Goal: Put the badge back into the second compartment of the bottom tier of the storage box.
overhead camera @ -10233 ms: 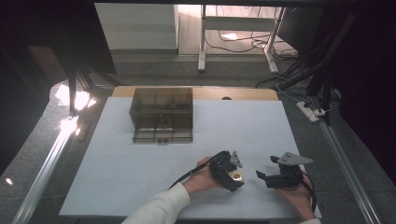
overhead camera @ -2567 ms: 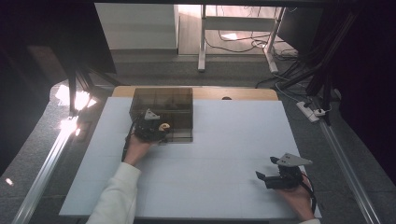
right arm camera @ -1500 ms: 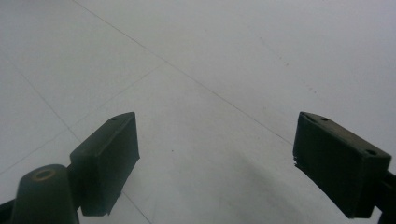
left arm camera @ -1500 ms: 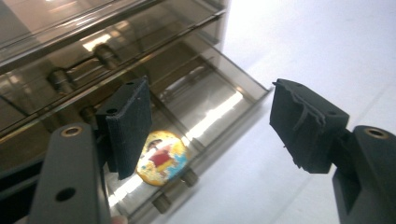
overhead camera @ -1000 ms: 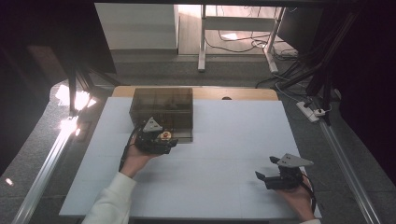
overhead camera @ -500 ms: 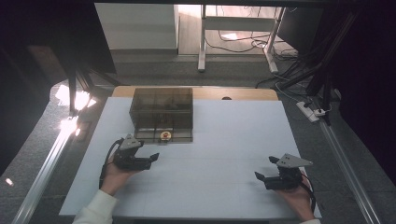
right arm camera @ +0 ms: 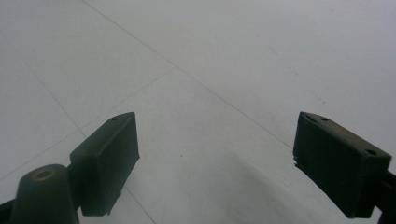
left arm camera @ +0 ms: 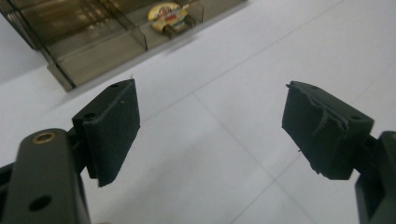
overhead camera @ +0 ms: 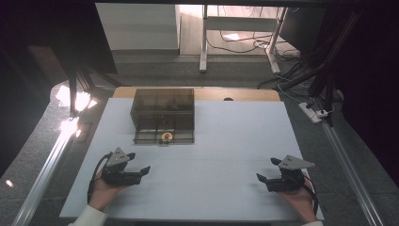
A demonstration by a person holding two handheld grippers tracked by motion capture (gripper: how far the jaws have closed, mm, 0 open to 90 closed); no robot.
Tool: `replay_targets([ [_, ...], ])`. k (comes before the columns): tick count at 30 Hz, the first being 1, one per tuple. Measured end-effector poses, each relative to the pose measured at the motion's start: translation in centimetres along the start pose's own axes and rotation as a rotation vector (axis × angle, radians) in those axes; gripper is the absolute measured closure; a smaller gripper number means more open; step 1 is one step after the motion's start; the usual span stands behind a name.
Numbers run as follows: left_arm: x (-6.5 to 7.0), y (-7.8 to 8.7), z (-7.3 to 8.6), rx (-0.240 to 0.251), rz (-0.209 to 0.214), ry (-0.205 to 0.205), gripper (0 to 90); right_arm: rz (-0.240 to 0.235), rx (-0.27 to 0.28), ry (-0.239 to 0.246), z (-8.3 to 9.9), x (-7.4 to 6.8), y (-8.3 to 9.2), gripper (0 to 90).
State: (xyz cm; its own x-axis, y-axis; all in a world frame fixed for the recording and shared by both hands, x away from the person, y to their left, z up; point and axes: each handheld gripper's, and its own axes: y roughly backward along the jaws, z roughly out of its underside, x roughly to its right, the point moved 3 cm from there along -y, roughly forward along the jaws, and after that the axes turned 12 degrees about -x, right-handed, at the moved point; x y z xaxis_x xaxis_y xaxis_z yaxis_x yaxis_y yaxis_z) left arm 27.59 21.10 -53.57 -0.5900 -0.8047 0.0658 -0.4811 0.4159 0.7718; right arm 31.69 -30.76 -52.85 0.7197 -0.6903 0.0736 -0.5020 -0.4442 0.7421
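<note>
A smoky see-through compartment box [overhead camera: 163, 109] stands at the back of the white table [overhead camera: 226, 141]. A small round yellow and red item [overhead camera: 166, 136] lies in its front middle compartment; in the left gripper view the item [left arm camera: 170, 16] and the box [left arm camera: 84, 28] sit beyond the jaws. My left gripper [overhead camera: 139, 162] rests near the front left, apart from the box, open with nothing between its pads [left arm camera: 114, 126]. My right gripper [overhead camera: 267, 169] rests at the front right, also open and empty over bare table, jaws wide apart [right arm camera: 217, 154].
A wooden edge [overhead camera: 235, 94] shows behind the white top. Beyond it stand desk legs [overhead camera: 203, 37] and loose cables [overhead camera: 301, 70] on the floor. A metal rail [overhead camera: 47, 160] runs along the table's left side, and a power strip [overhead camera: 316, 113] lies at the right.
My left gripper drew back from the box to the front left, open, leaving the yellow and red item in the front compartment. The right gripper stayed put.
</note>
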Motion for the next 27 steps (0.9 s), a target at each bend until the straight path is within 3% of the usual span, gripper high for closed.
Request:
replay_targets([
  [6,-0.46,-0.15,0.48,-0.016,-0.002,0.003,19.4,-0.002,-0.001,0.002,0.03,0.02,-0.07,14.0],
  [27,-0.04,-0.64,0.39,-0.039,0.005,-0.015,19.4,-0.005,0.002,0.012,0.0,-0.04,-0.07,14.0],
])
